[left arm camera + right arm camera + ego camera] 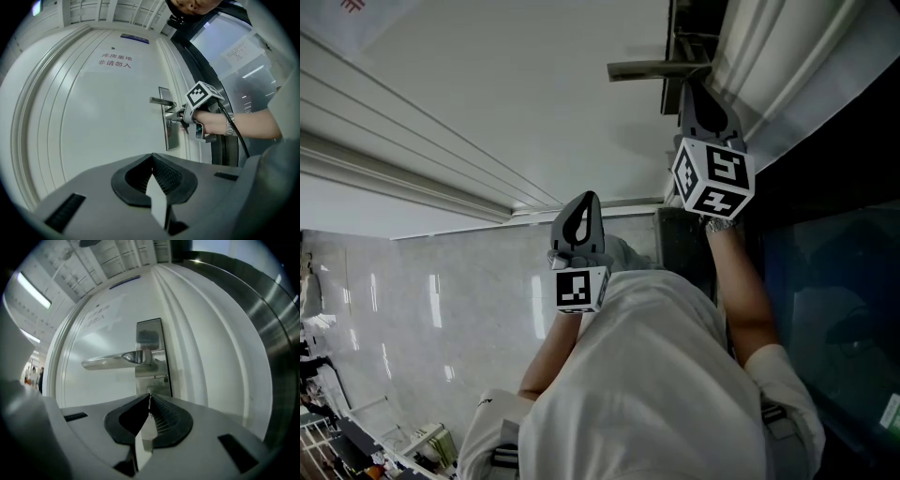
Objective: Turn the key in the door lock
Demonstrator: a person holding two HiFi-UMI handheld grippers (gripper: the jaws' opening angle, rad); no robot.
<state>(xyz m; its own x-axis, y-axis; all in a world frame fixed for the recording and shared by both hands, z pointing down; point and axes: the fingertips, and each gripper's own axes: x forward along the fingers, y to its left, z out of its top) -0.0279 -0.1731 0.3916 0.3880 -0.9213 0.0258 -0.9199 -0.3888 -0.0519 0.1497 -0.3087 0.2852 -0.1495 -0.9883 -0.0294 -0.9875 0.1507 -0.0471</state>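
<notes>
In the head view we see the right tool (pixel 689 89) at the lock under the handle (pixel 652 67), with the left tool (pixel 586 202) held back. In the left gripper view, that tool's jaws are together and empty. In the right gripper view, the jaws pinch what we take for the key (pixel 150 405) in the lock (pixel 152 380). We judge the turn is unfinished.

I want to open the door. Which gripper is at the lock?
The right gripper: its tips pinch the key at the lock; the left gripper hangs back.
</notes>
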